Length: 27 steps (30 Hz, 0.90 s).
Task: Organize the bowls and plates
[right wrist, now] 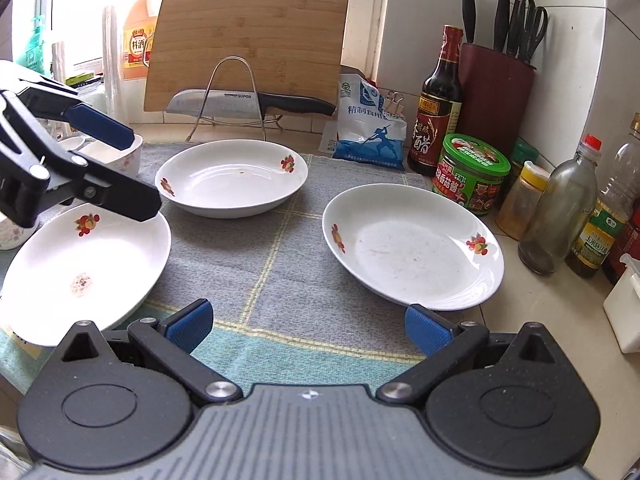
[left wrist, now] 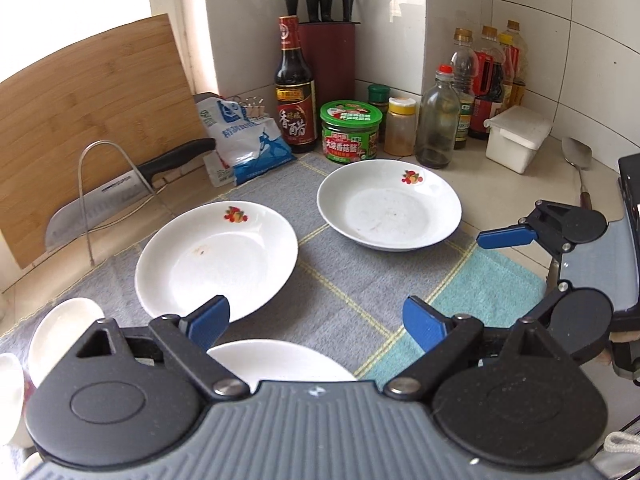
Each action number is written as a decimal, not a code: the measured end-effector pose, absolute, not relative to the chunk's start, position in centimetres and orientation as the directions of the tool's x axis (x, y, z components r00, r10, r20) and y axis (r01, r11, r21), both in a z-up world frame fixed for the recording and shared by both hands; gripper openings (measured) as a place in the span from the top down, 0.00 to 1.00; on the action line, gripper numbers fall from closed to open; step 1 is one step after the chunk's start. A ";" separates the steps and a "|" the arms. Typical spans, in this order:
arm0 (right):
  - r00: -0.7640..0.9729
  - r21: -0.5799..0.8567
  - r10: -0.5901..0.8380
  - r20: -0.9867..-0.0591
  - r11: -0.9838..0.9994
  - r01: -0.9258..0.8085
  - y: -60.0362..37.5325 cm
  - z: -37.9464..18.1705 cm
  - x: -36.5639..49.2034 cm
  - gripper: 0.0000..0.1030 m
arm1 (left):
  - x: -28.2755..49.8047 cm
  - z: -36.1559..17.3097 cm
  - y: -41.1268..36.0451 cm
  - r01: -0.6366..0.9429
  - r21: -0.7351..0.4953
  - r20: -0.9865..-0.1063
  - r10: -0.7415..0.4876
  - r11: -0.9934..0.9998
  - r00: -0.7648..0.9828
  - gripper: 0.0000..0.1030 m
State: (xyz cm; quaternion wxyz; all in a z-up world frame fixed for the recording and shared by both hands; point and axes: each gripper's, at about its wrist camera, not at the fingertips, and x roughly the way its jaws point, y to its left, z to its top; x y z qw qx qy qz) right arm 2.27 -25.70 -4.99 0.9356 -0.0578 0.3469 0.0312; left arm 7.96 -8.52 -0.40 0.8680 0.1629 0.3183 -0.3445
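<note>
A tiled kitchen corner; on the grey mat lie three plates: near at 9 o'clock, far at 12, right at 2. Your left gripper and right gripper are both spread, empty. Risk: the left hovers over the near rim; dip and you'll tip it.
</note>
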 end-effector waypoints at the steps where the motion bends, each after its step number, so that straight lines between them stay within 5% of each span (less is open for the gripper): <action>1: 0.757 -0.091 0.013 -0.653 0.991 -0.096 -25.2 -4.9 2.1 0.00 | 7.4 -0.4 -7.7 0.688 0.069 -0.657 -0.486 0.722 0.576 0.09; 27: 0.743 -0.107 0.020 -0.669 0.987 -0.123 -15.0 -4.0 0.9 0.00 | 1.6 -7.8 5.5 0.627 0.008 -0.744 -0.414 0.779 0.524 0.07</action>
